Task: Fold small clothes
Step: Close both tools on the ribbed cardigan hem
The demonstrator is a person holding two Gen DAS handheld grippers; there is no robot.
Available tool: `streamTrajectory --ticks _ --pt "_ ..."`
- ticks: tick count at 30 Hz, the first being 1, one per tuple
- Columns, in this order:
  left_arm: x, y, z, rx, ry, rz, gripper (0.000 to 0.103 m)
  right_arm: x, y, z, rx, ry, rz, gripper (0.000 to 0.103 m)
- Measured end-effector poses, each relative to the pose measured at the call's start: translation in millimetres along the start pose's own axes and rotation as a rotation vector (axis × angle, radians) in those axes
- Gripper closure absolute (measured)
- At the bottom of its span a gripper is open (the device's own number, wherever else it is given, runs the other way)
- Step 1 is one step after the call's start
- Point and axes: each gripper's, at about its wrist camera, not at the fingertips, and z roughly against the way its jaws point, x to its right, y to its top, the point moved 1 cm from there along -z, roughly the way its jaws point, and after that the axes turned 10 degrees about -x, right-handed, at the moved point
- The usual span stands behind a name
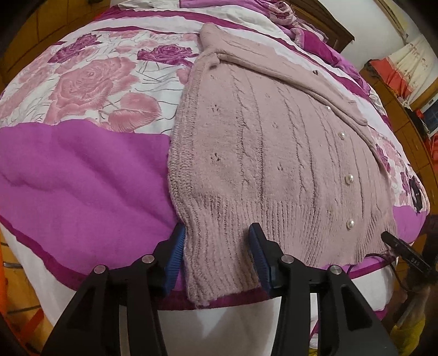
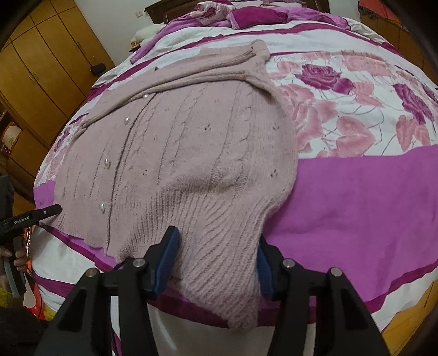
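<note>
A dusty-pink knitted cardigan (image 1: 260, 142) with pearl buttons lies front up on the floral bed cover (image 1: 82, 82), its ribbed hem at the near edge of the bed. My left gripper (image 1: 217, 243) is open. The hem's left corner lies flat between its blue pads (image 1: 176, 246) and hangs over the edge. My right gripper (image 2: 216, 246) is shut on the hem's right corner of the cardigan (image 2: 191, 137), where the knit bunches up between the pads. Each view shows a black fingertip of the other gripper at its side edge.
A wooden wardrobe (image 2: 41, 54) stands left of the bed. A crumpled quilt (image 2: 246, 13) lies by the dark headboard. Orange and white items (image 1: 402, 65) sit on furniture at the right. A hand (image 2: 16, 257) holds the left gripper's handle. White sheet (image 1: 213, 328) drops below the edge.
</note>
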Motion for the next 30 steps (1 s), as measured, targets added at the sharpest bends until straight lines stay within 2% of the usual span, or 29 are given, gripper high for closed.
streamTrajectory --ticks 9,12,14,15,19,21,22,23,24,30 --pt "0.2 0.2 -3.8 -0.001 -0.006 0.009 0.08 -2.4 0.8 -6.1 -0.014 -0.02 0.014 0.049" --pt "3.5 -0.1 -3.2 -0.001 -0.062 0.007 0.08 -4.0 0.9 -5.7 -0.006 -0.022 0.015 0.051" --pt "7.2 -1.5 -5.7 -0.023 -0.157 0.004 0.085 -5.4 2.6 -3.1 0.004 -0.012 0.018 0.058" --pt "8.7 -1.9 -7.9 -0.033 -0.176 0.002 0.085 -6.0 3.1 -2.4 0.006 -0.01 0.019 0.06" --pt "13.9 -0.8 -12.5 -0.025 -0.133 -0.004 0.086 -7.5 5.8 -3.7 -0.001 -0.017 0.029 0.064" --pt "12.1 1.0 -12.4 -0.022 -0.139 0.008 0.092 -8.3 5.6 -3.8 0.002 -0.02 0.033 0.07" --pt "10.6 2.3 -12.5 -0.019 -0.14 0.016 0.099 -8.1 5.6 -3.4 0.005 -0.019 0.033 0.073" --pt "8.2 3.0 -12.4 -0.017 -0.143 0.027 0.103 -7.7 5.5 -2.7 0.009 -0.014 0.031 0.081" --pt "5.8 3.2 -12.4 -0.015 -0.15 0.037 0.103 -8.0 5.2 -1.6 0.014 -0.007 0.03 0.086" --pt "-5.4 0.4 0.7 0.015 -0.266 0.072 0.103 -12.7 8.6 11.5 0.064 0.04 0.042 0.088"
